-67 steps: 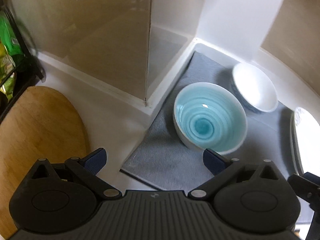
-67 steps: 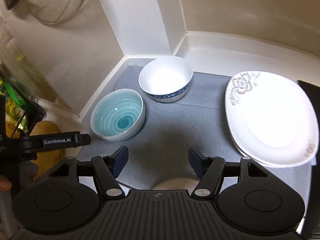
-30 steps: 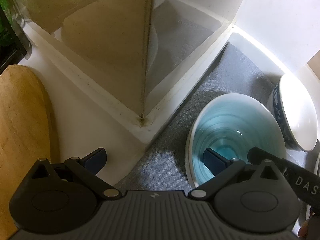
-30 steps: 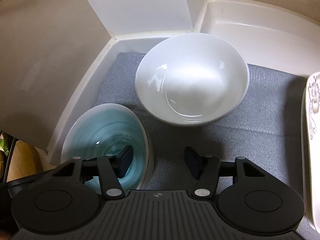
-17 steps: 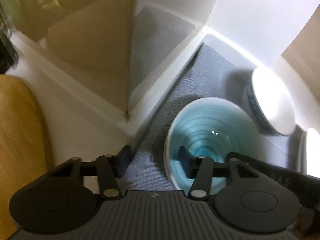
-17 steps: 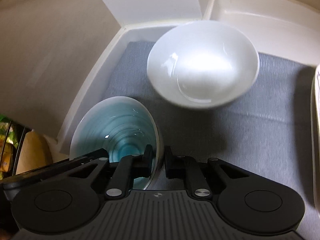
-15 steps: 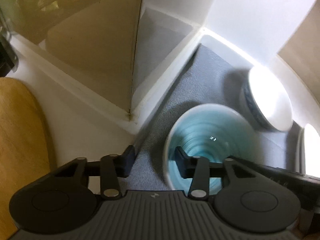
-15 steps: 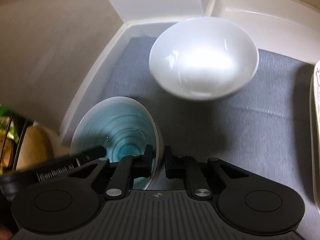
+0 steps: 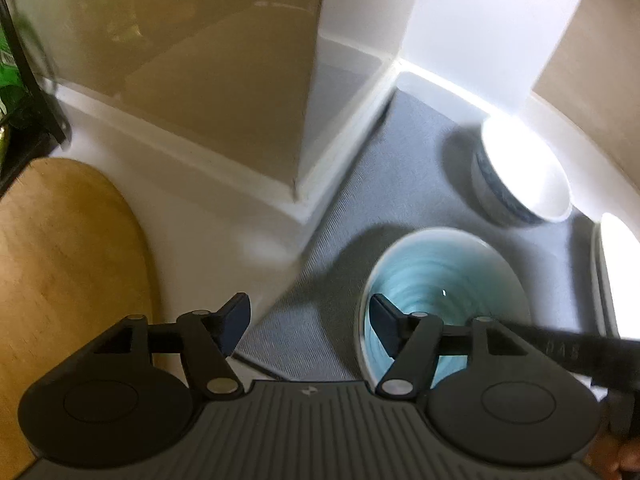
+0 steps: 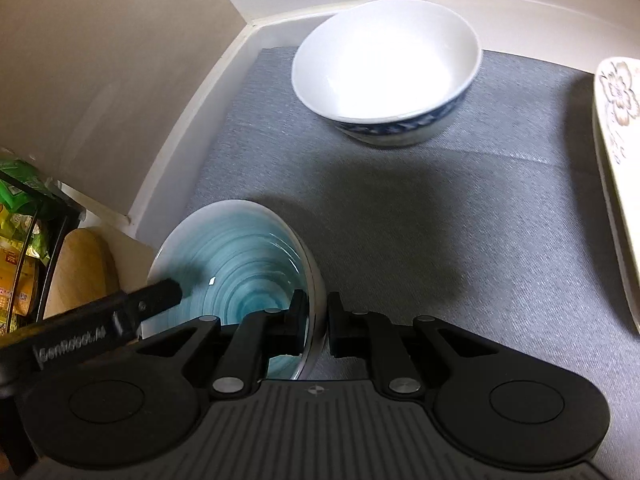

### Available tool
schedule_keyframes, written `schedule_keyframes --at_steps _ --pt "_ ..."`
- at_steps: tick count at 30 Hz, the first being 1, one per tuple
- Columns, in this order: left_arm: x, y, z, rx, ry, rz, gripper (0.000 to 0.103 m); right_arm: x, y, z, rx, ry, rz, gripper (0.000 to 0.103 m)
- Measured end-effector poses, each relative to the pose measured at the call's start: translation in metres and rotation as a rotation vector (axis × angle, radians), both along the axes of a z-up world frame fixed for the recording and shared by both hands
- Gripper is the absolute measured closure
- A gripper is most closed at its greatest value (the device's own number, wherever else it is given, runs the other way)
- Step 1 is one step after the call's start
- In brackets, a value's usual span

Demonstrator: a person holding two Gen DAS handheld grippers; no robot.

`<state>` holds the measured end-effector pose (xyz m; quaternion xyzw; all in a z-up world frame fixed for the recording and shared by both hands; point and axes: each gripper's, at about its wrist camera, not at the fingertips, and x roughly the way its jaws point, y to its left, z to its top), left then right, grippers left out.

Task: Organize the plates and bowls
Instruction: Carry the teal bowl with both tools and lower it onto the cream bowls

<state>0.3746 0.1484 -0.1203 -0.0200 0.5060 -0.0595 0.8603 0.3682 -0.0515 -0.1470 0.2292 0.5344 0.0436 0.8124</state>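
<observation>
A blue swirl bowl [image 10: 240, 260] sits at the near left of the grey mat [image 10: 440, 220]. My right gripper [image 10: 318, 324] is shut on its right rim, one finger inside and one outside. My left gripper [image 9: 308, 316] straddles the left rim of the blue bowl [image 9: 448, 276]. Its jaws are opening, with the right pad inside the bowl and neither pad pressing the rim. Farther back stands a white bowl [image 10: 384, 64] with a blue patterned outside, also in the left wrist view as the white bowl [image 9: 520, 176]. A flowered white plate [image 10: 616, 160] lies at the right edge.
White walls and a raised ledge [image 9: 304, 200] hem in the mat at the back and left. A wooden board [image 9: 60, 260] lies on the counter to the left of the ledge. A dark wire rack with green packets [image 10: 24, 208] stands at the far left.
The right gripper closed onto the blue bowl's rim and drew back from the white bowl. The left jaws narrowed around the opposite rim, then spread again as that hand pulled back.
</observation>
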Motion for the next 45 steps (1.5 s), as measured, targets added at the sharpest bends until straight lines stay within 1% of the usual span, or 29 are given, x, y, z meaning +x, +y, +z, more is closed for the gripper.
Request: schedule_keyframes --at_steps 2,4,6,8,9,12,16,21,31,38,45 --pt "-0.003 -0.004 -0.004 -0.024 0.014 -0.019 0.032 -0.004 -0.002 0.001 -0.001 0.002 -0.003 0.091" --pt "-0.004 -0.009 -0.008 -0.031 0.023 -0.039 0.036 -0.006 -0.004 0.0 -0.001 0.002 -0.005 0.091" --pt "-0.001 -0.013 -0.015 -0.071 0.064 -0.059 0.062 -0.006 -0.005 -0.002 0.002 0.002 -0.006 0.091" --pt "0.003 -0.016 -0.021 -0.118 0.1 -0.075 0.074 -0.006 -0.005 -0.002 0.003 0.001 -0.004 0.091" --pt "0.004 -0.018 -0.021 -0.135 0.104 -0.084 0.085 -0.005 -0.004 -0.002 0.003 0.0 -0.005 0.091" --pt "0.002 -0.017 -0.018 -0.146 0.114 -0.081 0.086 -0.006 -0.001 -0.001 -0.009 0.006 0.008 0.091" --pt "0.001 -0.012 -0.018 -0.182 0.146 -0.08 0.086 -0.01 0.001 0.003 -0.028 0.0 0.02 0.09" --pt "-0.007 -0.01 -0.008 -0.185 0.125 -0.093 0.086 -0.014 0.002 0.012 -0.036 -0.014 0.024 0.09" --pt "-0.03 -0.008 0.025 -0.199 0.061 -0.123 0.087 -0.035 0.001 0.044 -0.061 -0.091 0.034 0.09" --pt "-0.051 -0.017 0.045 -0.211 0.019 -0.17 0.087 -0.062 -0.005 0.069 -0.084 -0.142 0.014 0.09" --pt "-0.074 -0.033 0.054 -0.215 0.005 -0.238 0.087 -0.095 -0.017 0.082 -0.105 -0.163 -0.033 0.09"
